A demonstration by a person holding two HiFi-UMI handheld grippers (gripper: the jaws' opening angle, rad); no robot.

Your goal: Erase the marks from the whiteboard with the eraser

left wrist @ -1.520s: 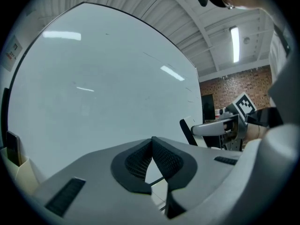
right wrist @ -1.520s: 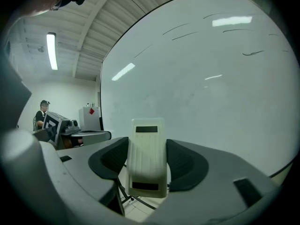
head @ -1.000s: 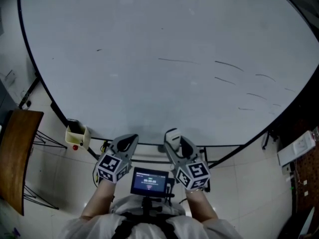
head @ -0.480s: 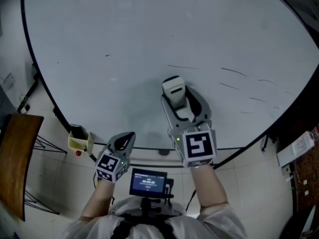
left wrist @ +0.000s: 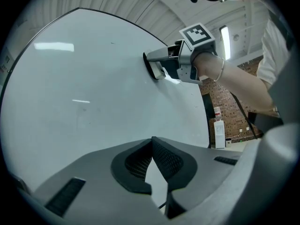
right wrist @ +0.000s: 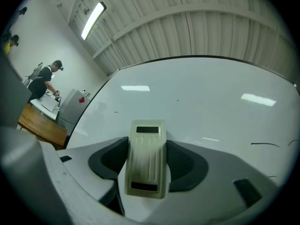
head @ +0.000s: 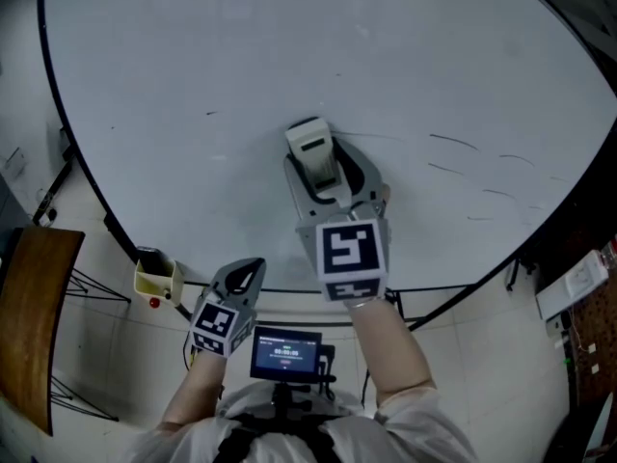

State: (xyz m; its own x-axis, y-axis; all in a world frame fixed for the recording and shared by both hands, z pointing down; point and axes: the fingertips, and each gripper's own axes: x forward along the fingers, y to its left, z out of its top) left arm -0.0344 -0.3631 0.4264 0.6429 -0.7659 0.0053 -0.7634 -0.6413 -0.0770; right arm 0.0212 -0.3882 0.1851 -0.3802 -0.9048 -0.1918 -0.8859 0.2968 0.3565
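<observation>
Up from the lower edge, the right claw has climbed onto the whiteboard and slid a little left. Its jaws are clamped on the sides of the cream eraser, which seems to press against the middle of the whiteboard. Thin dark marks lie to its right, untouched, so the wiping looks barely begun and a rightward sweep seems due. Low by the bottom edge, the left claw still hangs with its jaws pressed together and nothing between them.
</observation>
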